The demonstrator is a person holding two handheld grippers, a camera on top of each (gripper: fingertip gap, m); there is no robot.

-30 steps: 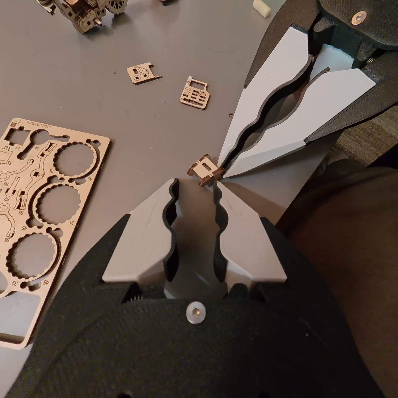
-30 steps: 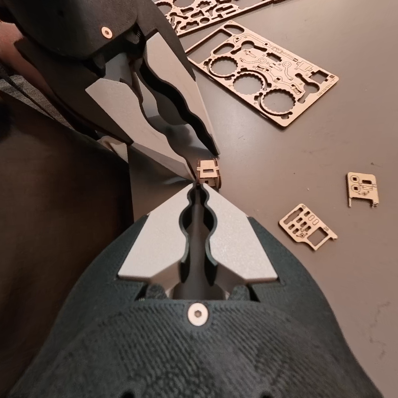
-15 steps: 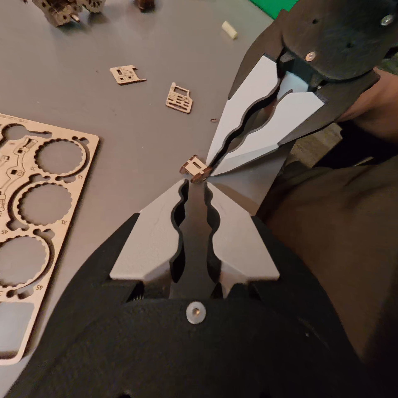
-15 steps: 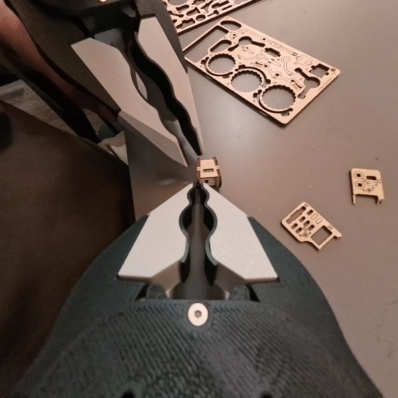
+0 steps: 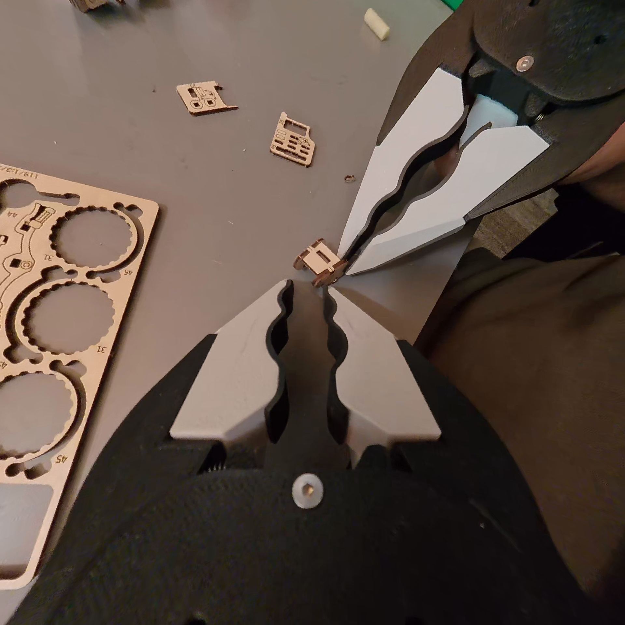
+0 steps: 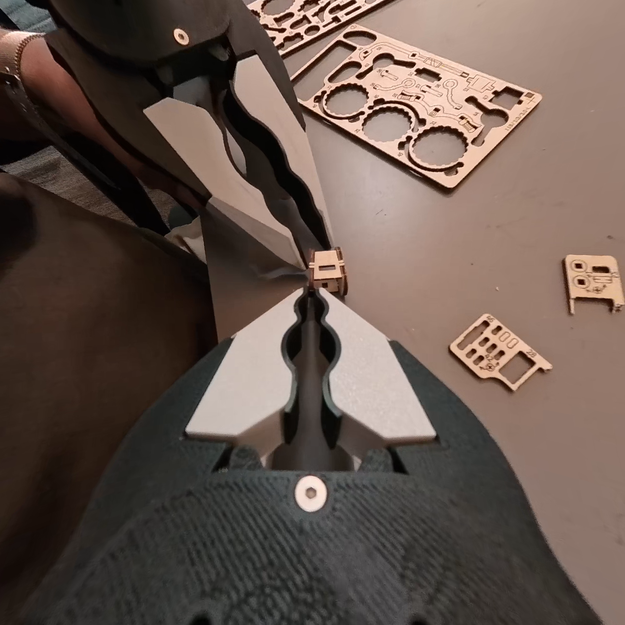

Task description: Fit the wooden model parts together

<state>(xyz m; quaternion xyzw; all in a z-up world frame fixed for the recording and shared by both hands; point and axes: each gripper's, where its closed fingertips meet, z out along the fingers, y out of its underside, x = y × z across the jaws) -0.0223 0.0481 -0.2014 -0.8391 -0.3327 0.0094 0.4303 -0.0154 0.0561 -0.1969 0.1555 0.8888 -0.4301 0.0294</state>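
Grey table (image 5: pixel 236 50) under cut-out sheet (image 5: pixel 67 304); right claw (image 6: pixel 313 293) clamped on wooden part (image 6: pixel 328 272), left claw (image 5: pixel 306 287) apart.

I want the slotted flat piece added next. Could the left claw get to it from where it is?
Probably yes. The left claw is open and holds nothing, and the slotted flat piece lies alone on bare table. Only the small wooden assembly, pinched in the right claw, sits near that path.

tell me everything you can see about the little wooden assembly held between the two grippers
The little wooden assembly is a tiny box-like piece of pale laser-cut plywood with dark burnt edges, slotted panels joined by tabs, and a rectangular slot in its upper face. It is held above the grey table, tilted. The right gripper is shut on one end. The left gripper is open, its right fingertip beside the piece.
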